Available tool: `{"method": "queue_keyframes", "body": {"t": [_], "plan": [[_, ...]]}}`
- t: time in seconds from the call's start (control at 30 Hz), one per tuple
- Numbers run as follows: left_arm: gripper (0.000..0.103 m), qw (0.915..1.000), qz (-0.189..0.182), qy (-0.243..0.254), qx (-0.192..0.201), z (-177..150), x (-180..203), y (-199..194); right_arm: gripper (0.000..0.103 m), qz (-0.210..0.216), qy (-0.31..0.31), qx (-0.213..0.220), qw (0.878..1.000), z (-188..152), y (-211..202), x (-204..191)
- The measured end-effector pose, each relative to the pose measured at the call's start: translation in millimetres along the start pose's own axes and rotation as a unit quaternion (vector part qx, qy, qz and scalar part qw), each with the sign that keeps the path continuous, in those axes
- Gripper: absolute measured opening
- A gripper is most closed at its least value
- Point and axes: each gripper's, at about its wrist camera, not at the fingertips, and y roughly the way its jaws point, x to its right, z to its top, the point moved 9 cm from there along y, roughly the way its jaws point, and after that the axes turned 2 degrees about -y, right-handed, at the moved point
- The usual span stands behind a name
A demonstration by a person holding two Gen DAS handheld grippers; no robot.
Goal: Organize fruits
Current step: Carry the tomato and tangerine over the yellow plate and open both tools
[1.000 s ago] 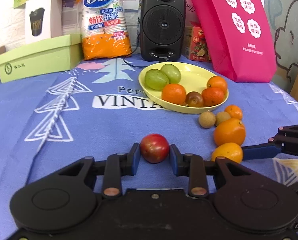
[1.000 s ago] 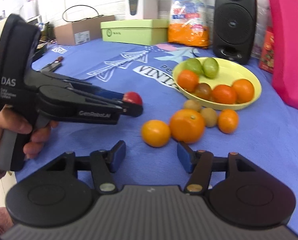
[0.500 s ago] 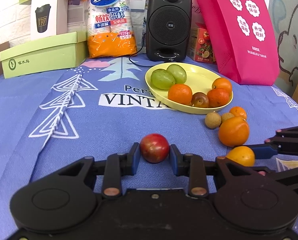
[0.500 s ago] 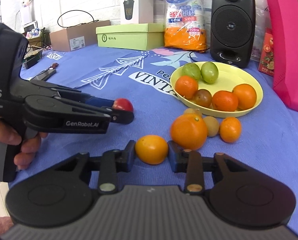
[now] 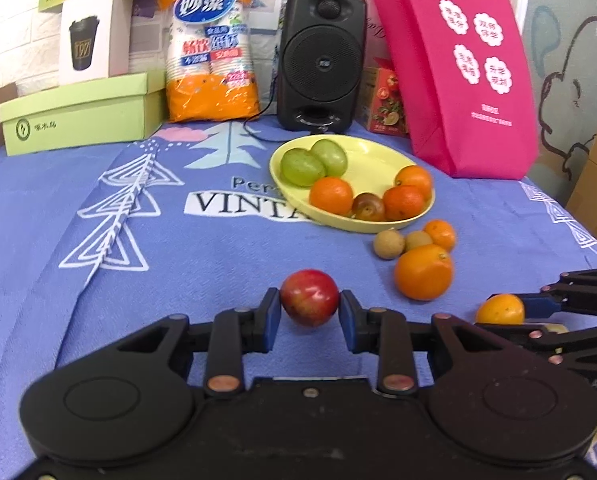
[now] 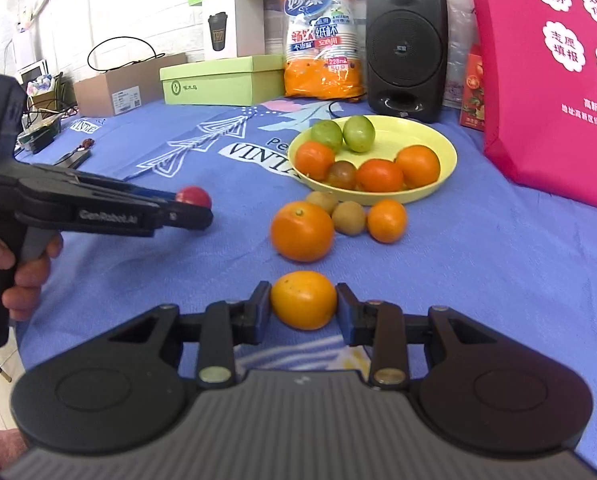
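R fingers (image 6: 303, 307) closed on small orange (image 6: 303, 300), lifted.

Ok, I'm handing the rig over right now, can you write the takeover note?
Left gripper: shut on the red fruit.
Right gripper: shut on the small orange.
Yellow plate: holds two green fruits, three orange ones and a dark one.
On the blue cloth beside the plate: large orange, two brown fruits, a small orange one.
Left to do: plate both held fruits, then those four.

We note a matt woven tablecloth (image 5: 178, 280), glossy red fruit (image 5: 309, 297), smooth plastic plate (image 5: 378, 160), crinkly shiny cup packaging (image 5: 212, 52).
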Motion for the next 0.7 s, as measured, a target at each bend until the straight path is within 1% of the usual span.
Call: {"method": "queue_keyframes", "body": {"t": [0.17, 0.33, 0.43, 0.53, 0.7], "plan": [[0.031, 0.9998, -0.005, 0.017, 0.005, 6.9, 9.9, -7.1, 0.033, -0.002, 0.003, 0.004, 1.000, -1.0, -4.3, 2.4], [0.031, 0.9992, -0.012, 0.038, 0.007, 21.4, 18.0, -2.7, 0.033, -0.007, 0.002, 0.015, 1.000, 9.6, -9.0, 9.1], [0.031, 0.9987, -0.017, 0.047, 0.006, 32.0, 21.9, 5.5, 0.033, -0.009, 0.005, 0.020, 1.000, 15.5, -8.3, 16.6], [0.031, 0.9981, -0.014, 0.060, 0.004, 41.6, 26.3, 16.6, 0.033, -0.009, 0.009, 0.026, 1.000, 22.0, -5.8, 23.9], [0.031, 0.9974, -0.015, 0.071, 0.002, 60.8, 30.8, 36.2, 0.033, -0.025, 0.006, 0.034, 0.999, 39.4, -0.7, 41.1]]}}
